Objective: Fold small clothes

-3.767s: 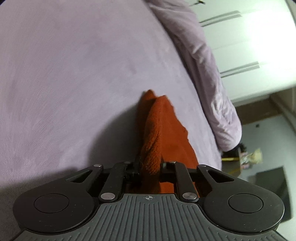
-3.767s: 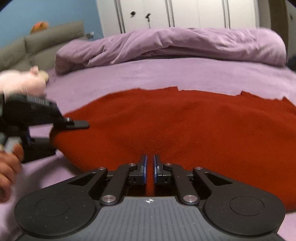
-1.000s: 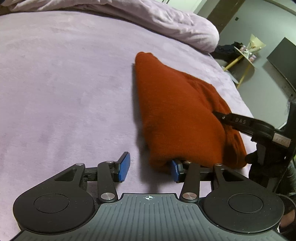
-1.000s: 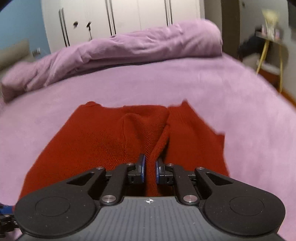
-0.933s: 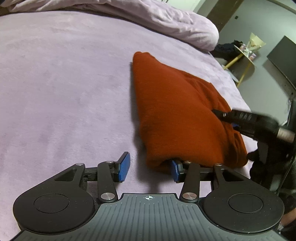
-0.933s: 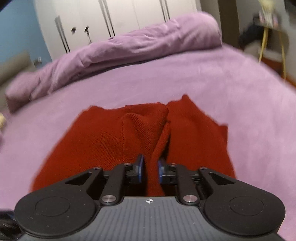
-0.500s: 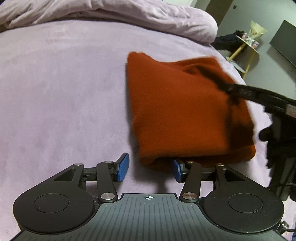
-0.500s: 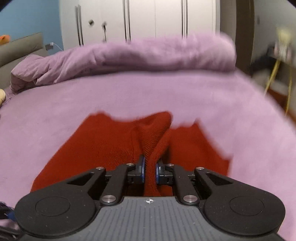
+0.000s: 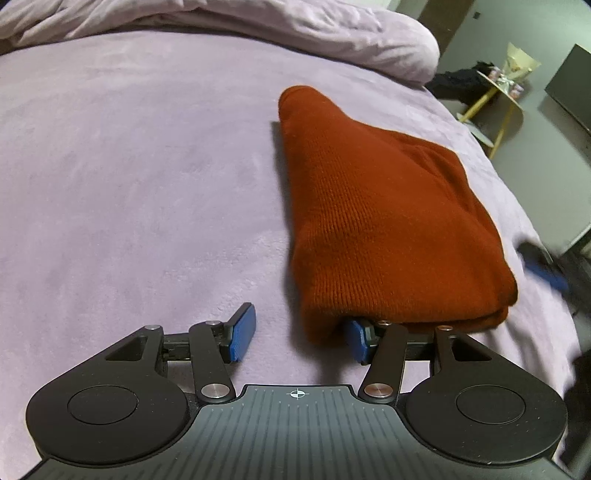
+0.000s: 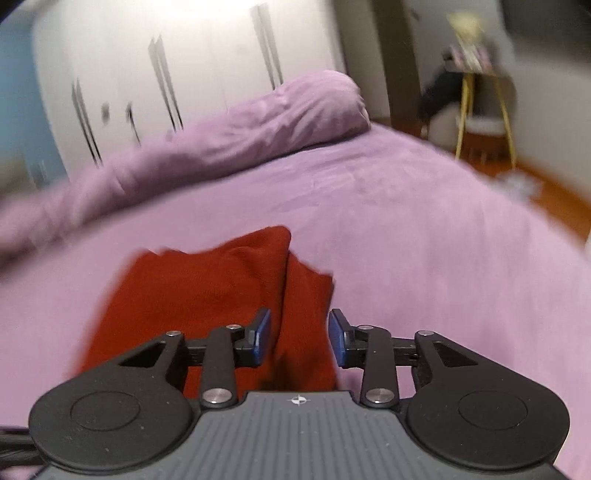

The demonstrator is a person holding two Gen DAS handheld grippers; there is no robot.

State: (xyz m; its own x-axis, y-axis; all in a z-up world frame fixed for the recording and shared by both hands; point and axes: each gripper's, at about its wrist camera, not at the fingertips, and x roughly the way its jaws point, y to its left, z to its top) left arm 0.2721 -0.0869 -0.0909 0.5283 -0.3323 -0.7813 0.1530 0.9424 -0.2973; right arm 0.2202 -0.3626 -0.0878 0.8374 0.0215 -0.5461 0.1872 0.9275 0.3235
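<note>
Nearest in the left wrist view, the left claw (image 9: 299,338) is standing spread wide and gripping nothing, its right blue pad (image 9: 357,339) tucking just under the near edge of the folded rust-red knitted garment (image 9: 384,221), its other pad lying clear on the bed. In the right wrist view the right claw (image 10: 298,338) is also spread and pinching nothing, hovering over the near end of the same garment (image 10: 207,295), though this view is blurring with motion. The garment is lying folded into a thick, layered wedge on the lilac plush bed cover (image 9: 140,184), narrowing toward its far end. It is looking soft, limp and light, a ribbed knit that is likely sagging and unfolding if lifted by a single layer; the fuzzy cover is probably dragging on it too. The safest hold seems to be at the near corners, pinching through all the layers at once, one claw to each corner. Beyond it a rumpled lilac duvet (image 9: 258,33) is lying across the bed. No brand, label or writing is showing legibly anywhere
</note>
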